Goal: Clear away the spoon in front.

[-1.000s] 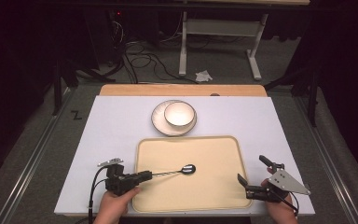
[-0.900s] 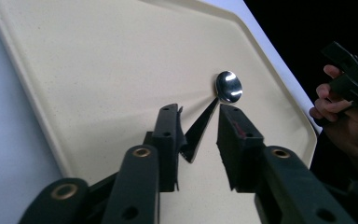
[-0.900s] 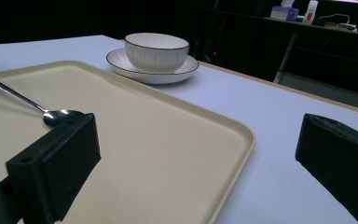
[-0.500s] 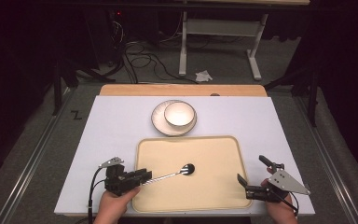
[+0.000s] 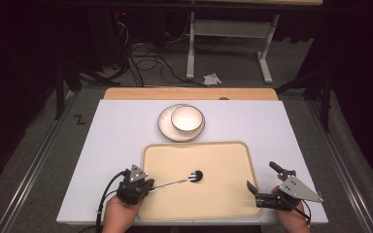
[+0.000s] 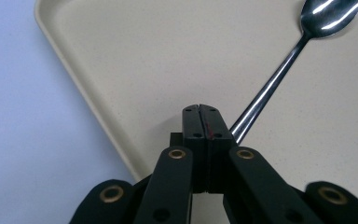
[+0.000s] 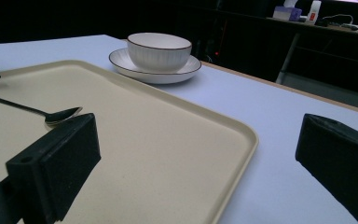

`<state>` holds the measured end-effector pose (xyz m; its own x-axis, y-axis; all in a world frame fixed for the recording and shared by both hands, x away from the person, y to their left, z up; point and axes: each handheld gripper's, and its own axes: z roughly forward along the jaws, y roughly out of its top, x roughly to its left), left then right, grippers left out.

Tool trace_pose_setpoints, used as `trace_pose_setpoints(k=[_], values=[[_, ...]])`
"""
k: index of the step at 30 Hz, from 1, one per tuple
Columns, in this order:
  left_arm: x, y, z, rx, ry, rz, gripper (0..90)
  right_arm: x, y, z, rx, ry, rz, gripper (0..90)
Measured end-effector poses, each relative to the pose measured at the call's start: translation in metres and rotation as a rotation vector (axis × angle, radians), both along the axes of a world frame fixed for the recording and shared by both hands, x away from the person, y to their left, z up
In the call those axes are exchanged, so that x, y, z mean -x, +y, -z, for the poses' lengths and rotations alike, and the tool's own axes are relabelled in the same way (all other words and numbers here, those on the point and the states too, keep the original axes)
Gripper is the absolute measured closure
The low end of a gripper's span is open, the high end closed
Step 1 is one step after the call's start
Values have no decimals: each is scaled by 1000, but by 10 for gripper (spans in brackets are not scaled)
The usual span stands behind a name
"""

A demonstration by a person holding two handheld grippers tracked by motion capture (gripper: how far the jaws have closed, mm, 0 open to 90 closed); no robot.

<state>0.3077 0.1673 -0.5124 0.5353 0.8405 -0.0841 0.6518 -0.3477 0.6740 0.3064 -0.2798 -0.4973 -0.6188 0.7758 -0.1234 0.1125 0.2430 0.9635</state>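
High view: my left tool [image 5: 148, 186] has drawn back toward 7 o'clock, dragging the spoon [image 5: 180, 181] with it; the bowl end now sits nearer tray [image 5: 233, 155] centre than a second ago. I read that as a repositioning pull, not yet a lift. Right tool [image 5: 262, 193] idle at 5 o'clock, on the tray's corner.

Left gripper view: jaws pressed together, pinching the spoon [image 6: 279, 77] handle; polished steel, slim, flat on the tray [image 6: 135, 56].

Right gripper view: jaws spread wide, holding nothing. Bowl [image 7: 158, 50] on its plate [image 7: 121, 59] beyond the tray, on the bench [image 7: 279, 116].
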Motion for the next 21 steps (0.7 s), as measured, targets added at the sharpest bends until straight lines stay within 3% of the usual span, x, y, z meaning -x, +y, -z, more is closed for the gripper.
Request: trace_pose_setpoints(k=[6, 10, 16, 21], values=[[2, -5, -2, -17, 13, 29, 900, 0, 0, -1, 3, -8, -4, 4], [10, -11, -2, 26, 48, 75, 900, 0, 0, -1, 4, -11, -5, 4], [27, -29, -3, 42, 67, 163, 900, 0, 0, -1, 4, -7, 2, 4], [22, -36, -15, 114, -8, 143, 900, 1, -1, -1, 9, -12, 8, 4]])
